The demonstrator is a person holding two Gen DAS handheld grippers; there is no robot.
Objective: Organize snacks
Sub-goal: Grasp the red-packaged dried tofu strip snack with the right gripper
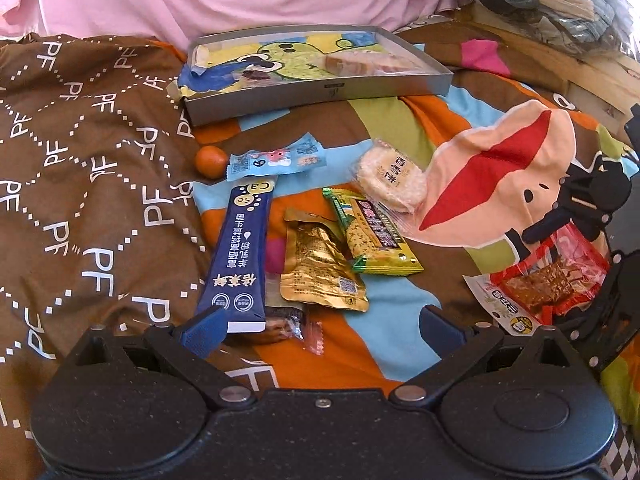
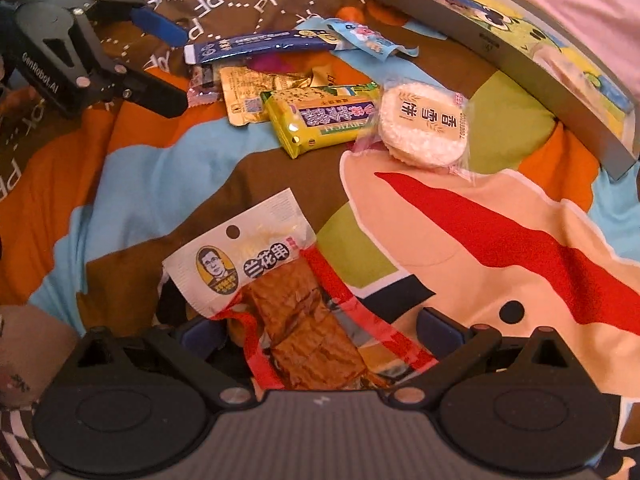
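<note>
The right gripper (image 2: 320, 332), jaws wide, straddles the red tofu packet (image 2: 280, 304) without gripping. The left gripper (image 1: 320, 328) gapes wide near the blue stick pack (image 1: 240, 248).

R gripper (image 2: 320, 330) open round tofu pkt (image 2: 276, 292).

Open bedspread (image 2: 120, 184) between red packet (image 2: 280, 304) and snack cluster (image 2: 320, 120); gray tray (image 1: 320, 92) behind.
</note>
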